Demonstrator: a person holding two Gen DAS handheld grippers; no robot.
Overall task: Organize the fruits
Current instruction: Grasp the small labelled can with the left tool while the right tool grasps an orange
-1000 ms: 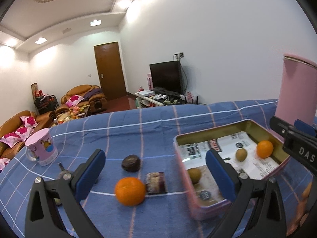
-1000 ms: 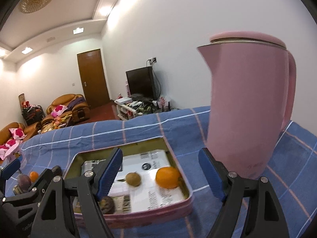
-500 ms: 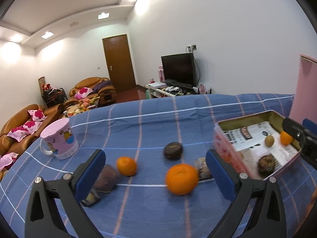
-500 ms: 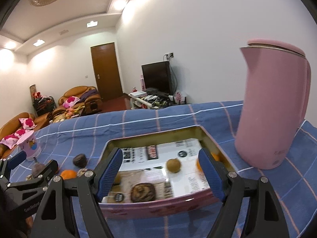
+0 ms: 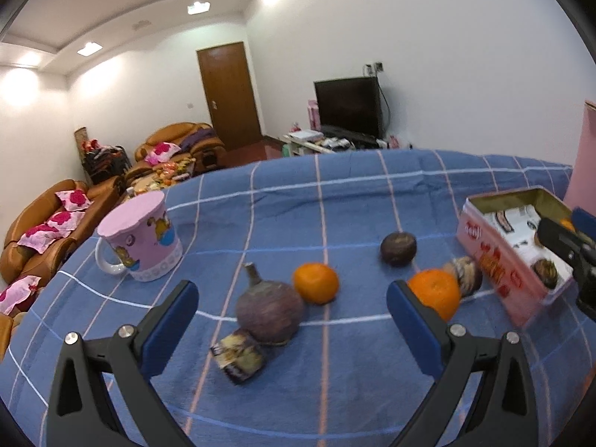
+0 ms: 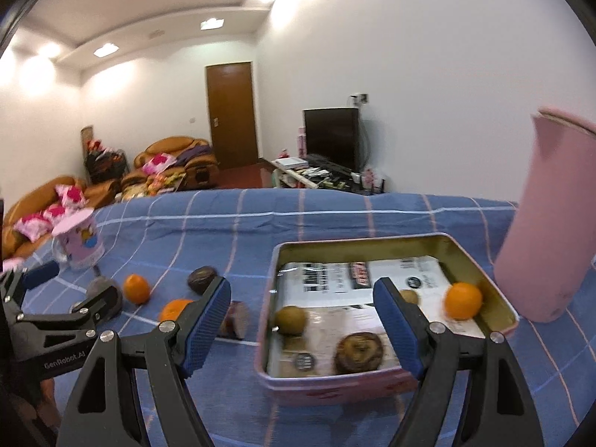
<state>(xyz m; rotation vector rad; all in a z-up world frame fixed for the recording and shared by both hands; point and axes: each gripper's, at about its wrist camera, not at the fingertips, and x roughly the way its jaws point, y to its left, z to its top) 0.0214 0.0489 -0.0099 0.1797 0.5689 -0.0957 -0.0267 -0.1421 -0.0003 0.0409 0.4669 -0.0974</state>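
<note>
Blue checked cloth (image 5: 372,193) covers the worktop, the pink tin (image 6: 372,383) on it. Left of the tin, the left gripper (image 5: 292,318) gapes empty over a purple fruit (image 5: 270,313); the right gripper (image 6: 301,320), fingers wide and empty, hovers at the tin.

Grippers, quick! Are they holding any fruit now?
Left gripper: open, holding nothing.
Right gripper: open, holding nothing.

"GenRobot.AI" stands on the left claw (image 6: 70,300) body; the tin's (image 6: 480,260) lettering seems too blurred to read.
</note>
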